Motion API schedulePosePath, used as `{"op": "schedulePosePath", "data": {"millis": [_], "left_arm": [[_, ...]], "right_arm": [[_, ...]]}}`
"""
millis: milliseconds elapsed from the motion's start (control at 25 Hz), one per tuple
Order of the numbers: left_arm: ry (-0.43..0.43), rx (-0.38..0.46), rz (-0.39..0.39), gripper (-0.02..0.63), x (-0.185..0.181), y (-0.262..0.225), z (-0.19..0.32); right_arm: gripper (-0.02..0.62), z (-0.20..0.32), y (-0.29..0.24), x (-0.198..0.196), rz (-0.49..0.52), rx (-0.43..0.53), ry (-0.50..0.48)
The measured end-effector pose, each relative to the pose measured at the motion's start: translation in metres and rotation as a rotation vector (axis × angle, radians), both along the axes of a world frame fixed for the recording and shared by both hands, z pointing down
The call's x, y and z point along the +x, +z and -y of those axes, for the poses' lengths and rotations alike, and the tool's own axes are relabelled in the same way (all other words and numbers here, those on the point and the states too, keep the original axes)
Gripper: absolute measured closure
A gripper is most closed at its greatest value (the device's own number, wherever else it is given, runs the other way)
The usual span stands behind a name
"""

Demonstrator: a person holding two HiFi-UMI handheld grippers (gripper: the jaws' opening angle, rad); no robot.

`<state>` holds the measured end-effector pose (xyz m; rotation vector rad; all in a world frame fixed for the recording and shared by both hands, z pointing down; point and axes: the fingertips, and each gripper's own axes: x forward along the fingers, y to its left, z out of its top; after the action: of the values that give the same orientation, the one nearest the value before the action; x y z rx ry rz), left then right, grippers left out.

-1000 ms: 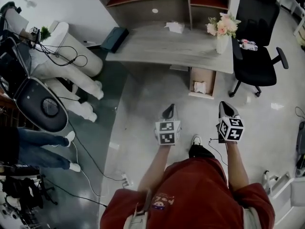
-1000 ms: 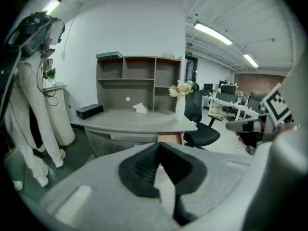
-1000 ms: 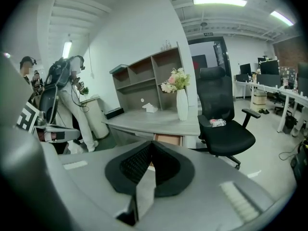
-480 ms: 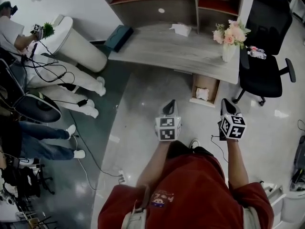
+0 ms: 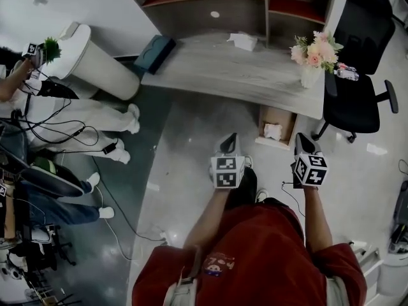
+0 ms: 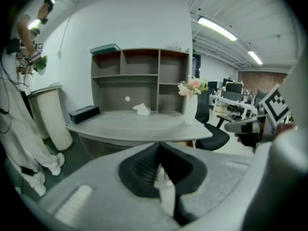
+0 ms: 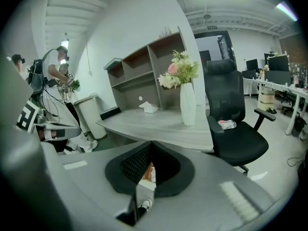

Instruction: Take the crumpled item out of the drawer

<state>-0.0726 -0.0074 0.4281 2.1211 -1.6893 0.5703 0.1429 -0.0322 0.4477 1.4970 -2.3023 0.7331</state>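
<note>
Grey surface (image 5: 242, 69) at 12 o'clock, shelf unit (image 5: 210, 2) behind it. Black office chair (image 5: 357, 101) at 2 o'clock. Open drawer (image 5: 282, 115) under surface's near edge, at 1 o'clock. Left tool (image 5: 228, 142) and right tool (image 5: 301, 142): jaws together, nothing between them, well apart from drawer. White crumpled item (image 5: 273, 131) lies inside drawer.

The grey desk (image 5: 220, 69) carries a dark box (image 5: 155, 50), a white crumpled tissue (image 5: 243, 41) and a vase of flowers (image 5: 312, 61).
</note>
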Motion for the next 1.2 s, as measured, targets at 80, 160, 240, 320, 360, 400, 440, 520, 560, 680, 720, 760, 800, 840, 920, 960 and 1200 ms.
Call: {"op": "schedulePosePath", "data": {"millis": [80,160,240,320,360,400,440,520,560,680,720,760,800,840,920,960,1200], "left_arm": [[0.006,-0.009,-0.004,0.609,-0.005,0.003,0.014],[0.011,-0.02,-0.006,0.609,-0.009,0.006,0.027],[0.018,-0.038,-0.011,0.609,-0.012,0.014,0.039],[0.029,-0.059,-0.019,0.609,-0.013,0.026,0.049],[0.037,-0.066,-0.023,0.609,-0.012,0.03,0.054],[0.046,-0.07,-0.027,0.609,-0.011,0.034,0.059],[0.054,-0.076,-0.029,0.609,-0.01,0.039,0.063],[0.067,-0.095,-0.032,0.609,-0.009,0.054,0.07],[0.075,-0.106,-0.032,0.609,-0.008,0.06,0.074],[0.097,-0.122,-0.036,0.609,-0.005,0.07,0.085],[0.102,-0.126,-0.037,0.609,-0.006,0.075,0.089],[0.107,-0.131,-0.038,0.609,-0.006,0.08,0.092],[0.112,-0.136,-0.038,0.609,-0.006,0.085,0.096],[0.118,-0.141,-0.037,0.609,-0.007,0.091,0.099],[0.125,-0.148,-0.035,0.609,-0.009,0.103,0.105],[0.127,-0.151,-0.035,0.609,-0.01,0.109,0.109],[0.143,-0.167,-0.043,0.609,-0.015,0.138,0.124]], "right_arm": [[0.595,0.012,0.003,-0.007,-0.008,-0.01,0.001],[0.595,0.023,0.007,-0.012,-0.013,-0.023,0.002],[0.595,0.033,0.013,-0.016,-0.021,-0.038,0.006],[0.595,0.042,0.022,-0.018,-0.032,-0.054,0.01],[0.594,0.046,0.027,-0.019,-0.036,-0.063,0.012],[0.594,0.05,0.033,-0.021,-0.039,-0.071,0.014],[0.594,0.054,0.039,-0.022,-0.042,-0.08,0.016],[0.594,0.059,0.051,-0.023,-0.051,-0.101,0.019],[0.594,0.061,0.057,-0.024,-0.055,-0.112,0.019],[0.594,0.068,0.074,-0.029,-0.068,-0.141,0.015],[0.594,0.071,0.08,-0.032,-0.073,-0.149,0.012],[0.594,0.073,0.087,-0.034,-0.076,-0.157,0.008],[0.594,0.076,0.093,-0.038,-0.079,-0.165,0.004],[0.594,0.079,0.099,-0.041,-0.082,-0.172,0.001],[0.594,0.084,0.112,-0.048,-0.09,-0.184,-0.008],[0.594,0.086,0.119,-0.052,-0.093,-0.188,-0.013],[0.587,0.098,0.157,-0.072,-0.104,-0.231,-0.044]]}}
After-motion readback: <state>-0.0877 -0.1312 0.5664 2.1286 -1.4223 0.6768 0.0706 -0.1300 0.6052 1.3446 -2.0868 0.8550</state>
